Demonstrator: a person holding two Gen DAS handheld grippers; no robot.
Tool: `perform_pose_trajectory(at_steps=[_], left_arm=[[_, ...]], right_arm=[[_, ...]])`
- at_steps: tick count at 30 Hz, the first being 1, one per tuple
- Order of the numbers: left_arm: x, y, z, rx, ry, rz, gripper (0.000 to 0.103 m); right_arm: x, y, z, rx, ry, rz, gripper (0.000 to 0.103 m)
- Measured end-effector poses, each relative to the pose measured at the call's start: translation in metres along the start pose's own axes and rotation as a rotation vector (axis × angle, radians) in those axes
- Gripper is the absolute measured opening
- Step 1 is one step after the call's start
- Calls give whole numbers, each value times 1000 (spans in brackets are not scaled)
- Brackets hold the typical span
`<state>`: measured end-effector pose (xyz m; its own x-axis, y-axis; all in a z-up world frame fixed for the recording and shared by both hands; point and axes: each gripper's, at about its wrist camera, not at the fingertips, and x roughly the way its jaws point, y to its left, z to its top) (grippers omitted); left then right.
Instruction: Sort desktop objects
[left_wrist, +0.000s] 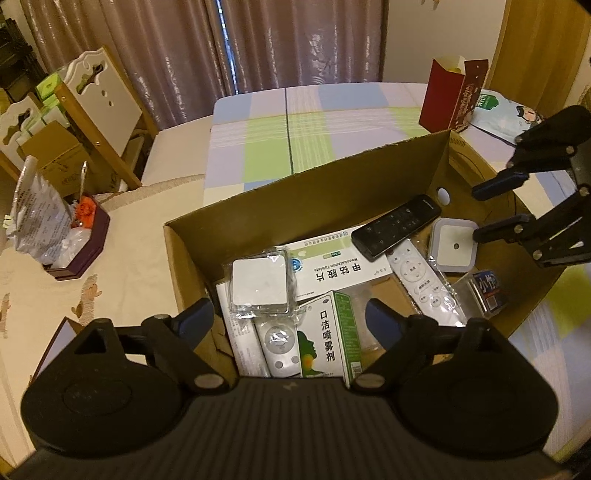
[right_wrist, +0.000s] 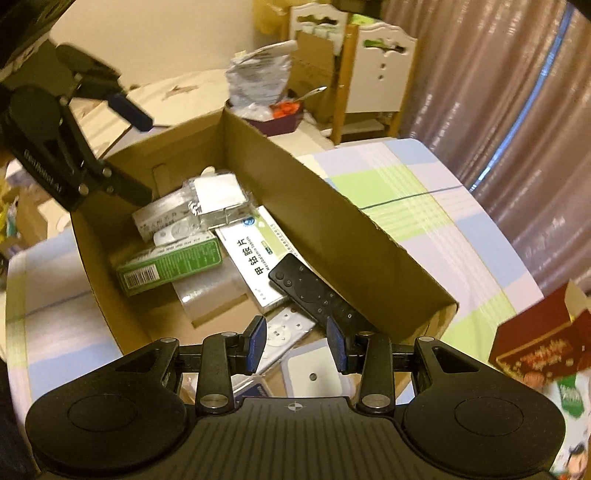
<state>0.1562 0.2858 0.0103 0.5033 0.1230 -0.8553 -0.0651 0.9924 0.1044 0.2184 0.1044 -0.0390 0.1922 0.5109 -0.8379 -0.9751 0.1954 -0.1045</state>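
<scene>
Both grippers hung over the cardboard box (left_wrist: 306, 177). The left gripper (left_wrist: 291, 317) stood wide open and empty above its near-left items. The right gripper (right_wrist: 297, 345), part-open and holding nothing, hovered by the right rim.

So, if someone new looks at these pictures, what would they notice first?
Probably the open cardboard box on the checked tablecloth, full of small things. A black remote lies across a white remote at its right end, and a green and white medicine box sits near the left gripper. Both grippers hang above the box, jaws apart and holding nothing; the right gripper is narrower.
</scene>
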Motion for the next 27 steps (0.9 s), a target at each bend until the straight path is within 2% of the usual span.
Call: perform_pose_trajectory(at_steps=[10,11,12,13,14,15,27], left_arm=[[-15,-12,-11,-16,-3,18,97],[-17,-14,-12,-15,-4,20,97],[-18,-15,-14,-16,-5,22,97],[-20,-17,-15,-16,-6,24,97],[-21,-19,-16,-18,-7,25,97],[-23,-21,-17,-19,-8,24,97],[-47,-39,-29,-28,-36,40,98]], right_arm=[[-27,0,-15,192,1,-17,39],[-30,0,-17,206,1,-17,45],[-33,0,-18,214,-5,-27,60],[-36,1,-19,221,-11,-37,94],[-42,4,-21,221,-36,-62,99],[-46,7,-22,210,-58,-64,99],[-67,26,-24,270,-88,-51,99]])
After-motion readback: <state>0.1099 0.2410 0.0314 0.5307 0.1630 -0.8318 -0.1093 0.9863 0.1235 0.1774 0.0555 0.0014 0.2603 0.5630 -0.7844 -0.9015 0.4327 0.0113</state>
